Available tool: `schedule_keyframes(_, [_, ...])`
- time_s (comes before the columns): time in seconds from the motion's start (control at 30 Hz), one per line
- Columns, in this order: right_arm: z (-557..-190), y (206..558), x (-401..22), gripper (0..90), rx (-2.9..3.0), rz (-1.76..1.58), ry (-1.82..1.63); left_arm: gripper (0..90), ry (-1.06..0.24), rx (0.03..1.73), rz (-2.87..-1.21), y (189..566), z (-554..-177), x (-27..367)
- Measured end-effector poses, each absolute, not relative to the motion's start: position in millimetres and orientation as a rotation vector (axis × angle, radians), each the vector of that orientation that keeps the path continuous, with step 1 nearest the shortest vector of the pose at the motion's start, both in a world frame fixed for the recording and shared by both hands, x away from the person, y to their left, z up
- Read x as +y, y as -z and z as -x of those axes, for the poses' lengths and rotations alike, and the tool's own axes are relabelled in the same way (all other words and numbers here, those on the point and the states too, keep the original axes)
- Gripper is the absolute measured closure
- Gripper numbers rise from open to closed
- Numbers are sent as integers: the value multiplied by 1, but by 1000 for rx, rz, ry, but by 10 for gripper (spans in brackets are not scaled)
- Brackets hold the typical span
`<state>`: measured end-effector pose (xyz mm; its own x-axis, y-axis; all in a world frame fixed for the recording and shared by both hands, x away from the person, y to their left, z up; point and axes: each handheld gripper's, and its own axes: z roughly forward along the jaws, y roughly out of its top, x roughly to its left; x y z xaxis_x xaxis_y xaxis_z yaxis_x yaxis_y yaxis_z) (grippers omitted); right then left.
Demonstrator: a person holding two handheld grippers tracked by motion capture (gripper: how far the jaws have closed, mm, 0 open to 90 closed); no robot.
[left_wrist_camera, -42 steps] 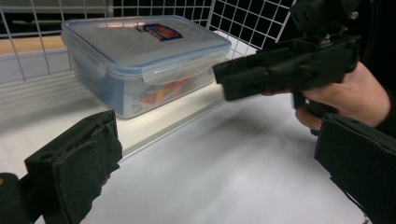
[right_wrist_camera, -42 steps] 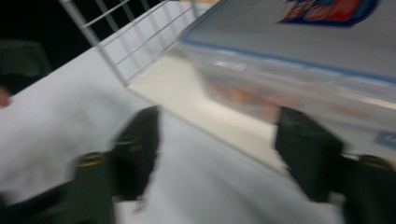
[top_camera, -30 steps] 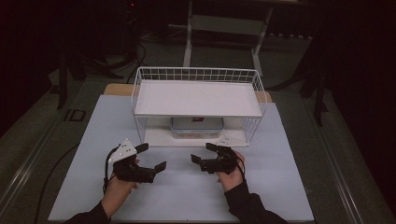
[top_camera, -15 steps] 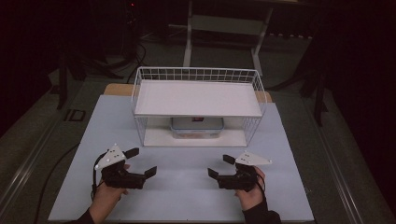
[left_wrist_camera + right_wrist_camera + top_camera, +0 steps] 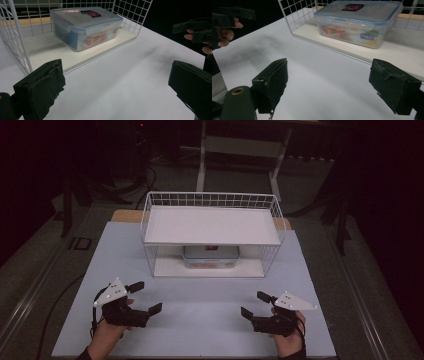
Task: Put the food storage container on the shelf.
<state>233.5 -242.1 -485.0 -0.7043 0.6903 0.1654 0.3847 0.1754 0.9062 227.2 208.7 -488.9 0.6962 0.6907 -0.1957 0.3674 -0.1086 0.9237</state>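
A clear plastic food box with a blue-rimmed lid sits on the lower shelf of a white wire rack, under its upper shelf. Coloured contents show through its walls. My left gripper is held low over the white table near the front left, jaws wide open, nothing between them. My right gripper is near the front right, also open and empty. Both point inward toward the middle and stand well short of the rack.
The white table top spreads between the grippers and the rack. The rack's wire side walls flank the box. A wooden board edge shows behind the rack. Dark floor and a metal stand lie beyond the table.
Both hands have drawn apart and back toward the front edge; the left gripper went left, the right gripper went right. Both jaws stay open.
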Motion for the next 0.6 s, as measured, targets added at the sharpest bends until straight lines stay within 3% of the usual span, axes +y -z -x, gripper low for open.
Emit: schedule_keyframes(0.6, [-224, 499, -279, 157, 2135, -1102, -1454, 0, -323, 791, -1723, 499, -224, 215])
